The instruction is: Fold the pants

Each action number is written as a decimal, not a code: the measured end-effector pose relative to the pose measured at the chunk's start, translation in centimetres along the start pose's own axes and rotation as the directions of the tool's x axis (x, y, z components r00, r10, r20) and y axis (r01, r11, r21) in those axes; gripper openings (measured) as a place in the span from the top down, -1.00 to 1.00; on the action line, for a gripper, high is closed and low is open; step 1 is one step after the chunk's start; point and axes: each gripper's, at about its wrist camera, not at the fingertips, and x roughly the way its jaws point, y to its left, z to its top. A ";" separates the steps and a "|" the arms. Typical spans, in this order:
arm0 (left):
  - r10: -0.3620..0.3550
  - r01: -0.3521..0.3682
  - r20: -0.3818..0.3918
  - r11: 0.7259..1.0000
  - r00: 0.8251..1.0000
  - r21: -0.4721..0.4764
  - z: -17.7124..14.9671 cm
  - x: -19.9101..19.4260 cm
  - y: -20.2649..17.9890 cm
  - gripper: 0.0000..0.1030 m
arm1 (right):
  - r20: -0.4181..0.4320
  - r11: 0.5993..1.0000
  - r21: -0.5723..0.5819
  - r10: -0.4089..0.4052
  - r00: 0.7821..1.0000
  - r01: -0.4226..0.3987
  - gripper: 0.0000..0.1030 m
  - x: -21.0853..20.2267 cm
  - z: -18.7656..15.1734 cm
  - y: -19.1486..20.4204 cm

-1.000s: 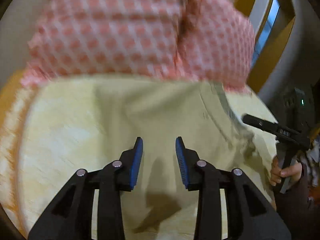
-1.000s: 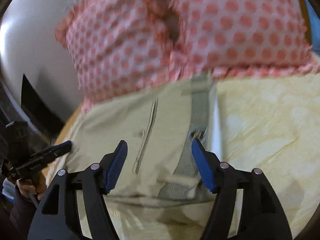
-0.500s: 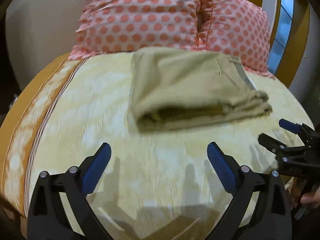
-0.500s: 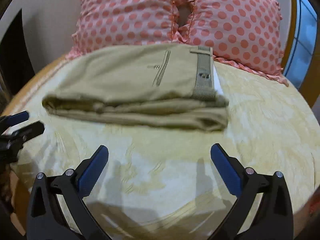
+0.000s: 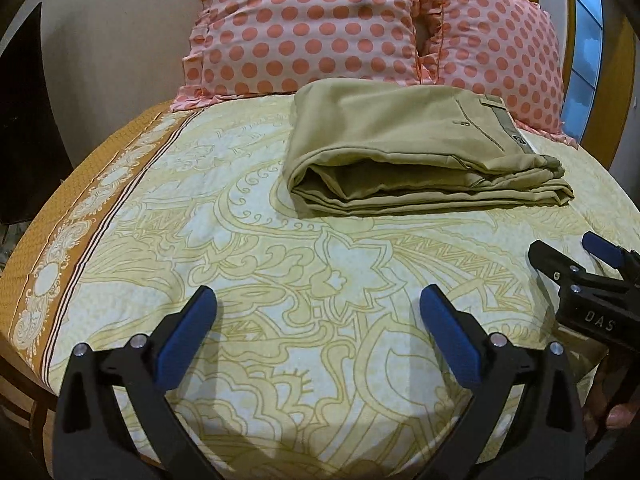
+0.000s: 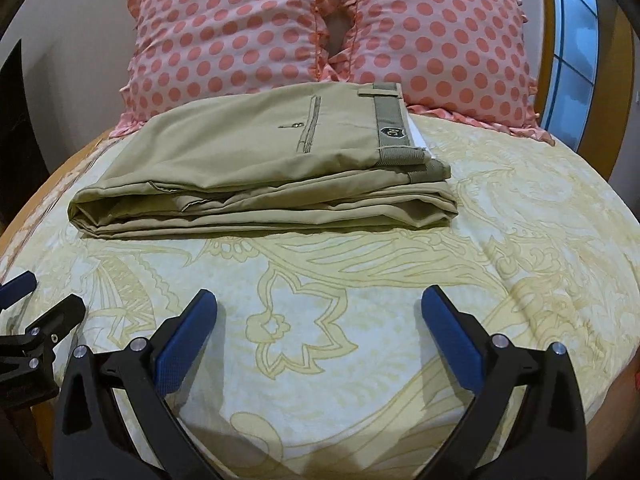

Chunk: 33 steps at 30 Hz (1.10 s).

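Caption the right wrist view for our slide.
Folded khaki pants lie on the bed; open right gripper hovers short of them.

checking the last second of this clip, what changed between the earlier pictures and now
Both tools pulled back from the pants toward the near edge of the bed. A second ago they hung close over the cloth with their fingers narrower; now the left tool and right tool are wide open, holding nothing. The pants stay folded in front of the two dotted pillows, which have not moved.
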 end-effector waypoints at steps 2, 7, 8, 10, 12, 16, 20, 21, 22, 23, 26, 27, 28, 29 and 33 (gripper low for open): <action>0.001 -0.001 0.001 1.000 1.000 -0.001 0.0 0.0 0.0 -0.97 | 0.008 1.000 0.001 -0.001 1.000 0.001 -0.97 -0.1 -0.1 0.0; 0.001 -0.001 0.001 1.000 1.000 -0.001 0.0 0.0 0.0 -0.97 | 0.008 1.000 0.000 0.000 1.000 0.000 -0.97 -0.1 0.0 -0.1; 0.001 -0.001 0.002 1.000 1.000 -0.001 0.0 0.0 0.0 -0.97 | 0.008 1.000 0.000 0.000 1.000 0.000 -0.97 -0.1 0.0 -0.1; 0.001 -0.001 0.001 1.000 1.000 -0.001 0.0 0.0 0.0 -0.97 | 0.008 1.000 0.000 0.000 1.000 0.000 -0.97 -0.1 0.0 -0.1; 0.001 -0.001 0.001 1.000 1.000 -0.001 0.0 0.0 0.0 -0.97 | 0.008 1.000 0.000 0.000 1.000 0.000 -0.97 -0.1 0.0 -0.1; 0.001 -0.001 0.006 1.000 1.000 0.000 0.1 0.0 0.0 -0.97 | 0.008 1.000 -0.001 0.001 1.000 -0.001 -0.97 -0.1 0.0 -0.1; 0.002 -0.002 0.008 1.000 1.000 -0.001 0.1 0.0 0.0 -0.97 | 0.007 1.000 0.001 0.000 1.000 0.000 -0.97 -0.1 0.0 -0.1; 0.002 -0.002 0.009 1.000 1.000 -0.003 0.1 0.0 0.0 -0.97 | 0.007 1.000 0.000 0.000 1.000 0.000 -0.97 -0.1 0.0 -0.1; 0.004 -0.004 0.011 1.000 1.000 -0.004 0.1 0.1 0.0 -0.97 | 0.007 1.000 0.001 -0.001 1.000 0.001 -0.97 -0.1 0.0 -0.1; 0.005 -0.005 0.012 1.000 1.000 -0.006 0.1 0.1 0.0 -0.97 | 0.008 1.000 0.003 -0.004 1.000 0.004 -0.97 -0.1 -0.1 -0.1; 0.007 -0.007 0.012 1.000 1.000 -0.007 0.2 0.1 0.0 -0.97 | 0.011 1.000 0.007 -0.009 1.000 0.009 -0.97 -0.2 -0.1 -0.1; 0.007 -0.007 0.012 1.000 1.000 -0.007 0.3 0.1 0.0 -0.97 | 0.012 1.000 0.007 -0.010 1.000 0.009 -0.97 -0.3 -0.1 -0.1; 0.007 -0.007 0.012 1.000 1.000 -0.006 0.2 0.1 0.0 -0.97 | 0.013 1.000 0.006 -0.009 1.000 0.009 -0.97 -0.3 -0.1 0.0; 0.007 -0.007 0.013 1.000 1.000 -0.006 0.2 0.1 0.0 -0.97 | 0.013 1.000 0.006 -0.009 1.000 0.009 -0.97 -0.3 -0.1 0.0; 0.006 -0.006 0.013 1.000 1.000 -0.006 0.3 0.1 0.0 -0.97 | 0.016 1.000 0.006 -0.008 1.000 0.008 -0.97 -0.3 -0.1 -0.1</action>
